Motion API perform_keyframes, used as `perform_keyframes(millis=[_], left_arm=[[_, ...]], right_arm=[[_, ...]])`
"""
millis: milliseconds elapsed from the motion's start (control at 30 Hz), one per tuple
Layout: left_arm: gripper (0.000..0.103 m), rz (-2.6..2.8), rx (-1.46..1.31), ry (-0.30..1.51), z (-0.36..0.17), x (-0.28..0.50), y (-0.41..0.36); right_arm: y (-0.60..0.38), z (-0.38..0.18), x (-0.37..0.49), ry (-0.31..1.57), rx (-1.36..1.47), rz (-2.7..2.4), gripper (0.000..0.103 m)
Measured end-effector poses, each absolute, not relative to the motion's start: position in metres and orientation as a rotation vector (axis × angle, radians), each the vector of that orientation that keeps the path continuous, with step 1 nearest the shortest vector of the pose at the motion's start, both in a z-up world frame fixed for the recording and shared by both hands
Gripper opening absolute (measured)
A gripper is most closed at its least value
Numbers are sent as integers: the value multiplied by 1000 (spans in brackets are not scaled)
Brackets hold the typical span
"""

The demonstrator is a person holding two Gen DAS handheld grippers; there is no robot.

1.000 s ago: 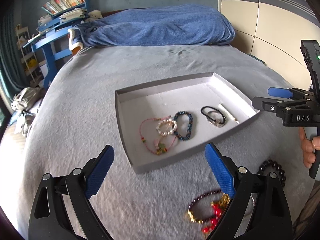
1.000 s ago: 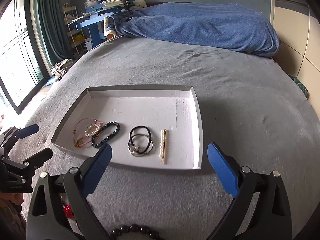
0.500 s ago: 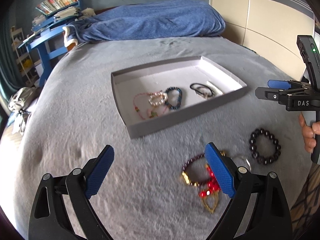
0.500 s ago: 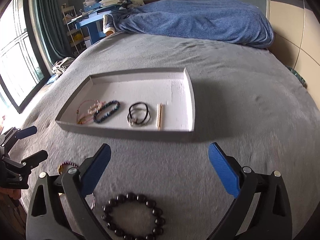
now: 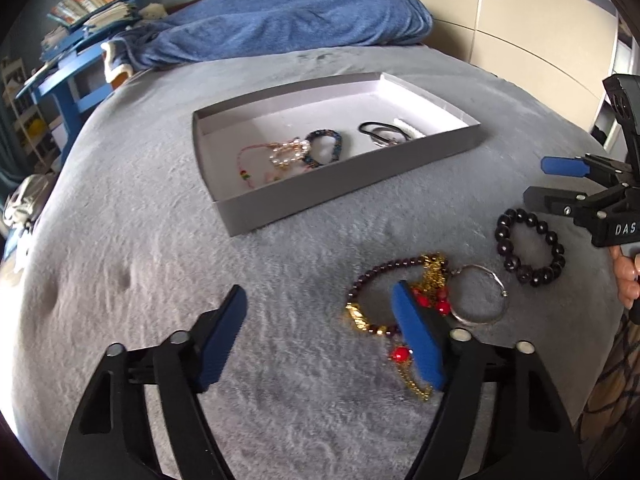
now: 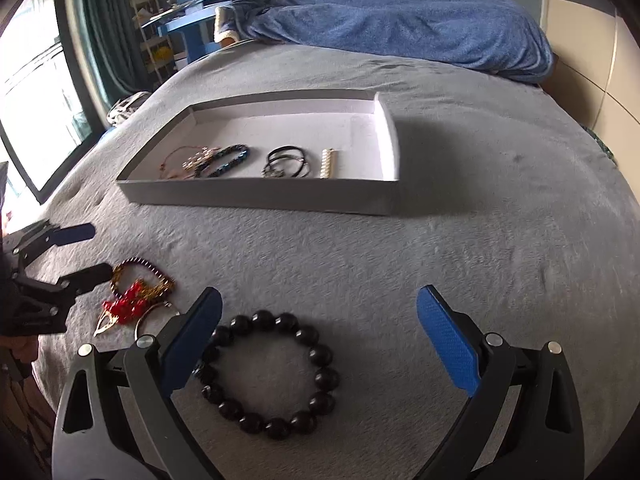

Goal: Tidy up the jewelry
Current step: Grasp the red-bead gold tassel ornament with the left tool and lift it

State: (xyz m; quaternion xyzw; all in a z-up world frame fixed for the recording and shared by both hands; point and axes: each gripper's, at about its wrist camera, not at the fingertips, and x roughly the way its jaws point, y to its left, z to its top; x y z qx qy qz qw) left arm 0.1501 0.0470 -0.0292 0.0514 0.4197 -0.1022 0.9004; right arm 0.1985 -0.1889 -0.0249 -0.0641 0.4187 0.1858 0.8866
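Observation:
A shallow grey tray (image 5: 348, 184) (image 6: 260, 200) lies on the grey bed with several bracelets, black hair ties and a pearl clip in it. Nearer to me lie a tangle of purple beads (image 5: 384, 270), red beads (image 6: 136, 296) and gold chain, a silver ring (image 5: 480, 322) and a black bead bracelet (image 5: 502, 236) (image 6: 264, 319). My left gripper (image 5: 320, 300) (image 6: 94, 251) hovers at the tangle with its jaws closing. Its right finger covers part of the tangle and the pads press on nothing. My right gripper (image 6: 320, 300) (image 5: 540, 182) stands open over the black bead bracelet.
A rumpled blue blanket (image 5: 288, 16) lies across the head of the bed. A blue desk with books (image 5: 80, 60) and a window (image 6: 32, 100) are to the left, a pale wardrobe wall (image 5: 520, 20) to the right. A hand (image 5: 628, 276) holds the right gripper.
Both grippers have drawn back from the tray and sunk toward the loose jewelry, which now sits at the fingers. The left jaws have narrowed.

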Motion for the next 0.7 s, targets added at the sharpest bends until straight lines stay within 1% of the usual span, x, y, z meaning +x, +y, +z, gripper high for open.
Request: perform_keyframes(millis=[33, 67, 300, 367, 433, 467, 533, 567, 633, 700], left_arm=[[65, -226, 104, 869, -29, 149, 45], [64, -247, 101, 867, -28, 147, 44], [64, -373, 148, 825, -25, 129, 23], [59, -402, 171, 828, -27, 128, 14], [45, -417, 196, 849, -34, 130, 6], [42, -420, 203, 859, -37, 131, 4], [31, -421, 213, 884, -44, 135, 0], [29, -423, 207, 891, -46, 136, 0], [15, -422, 200, 884, -44, 136, 0], [11, -422, 181, 862, -38, 135, 3]], right_arm=[[-187, -26, 196, 870, -141, 391, 96], [-185, -27, 196, 871, -149, 395, 96], [-187, -30, 203, 880, -122, 394, 96], [-187, -29, 204, 879, -113, 397, 96], [-187, -28, 204, 876, -111, 401, 96], [-187, -27, 204, 874, -111, 401, 96], [-188, -28, 205, 875, -108, 401, 96], [-189, -28, 205, 875, -107, 400, 96], [-190, -29, 205, 877, -105, 400, 96], [-191, -30, 205, 881, -106, 399, 96]])
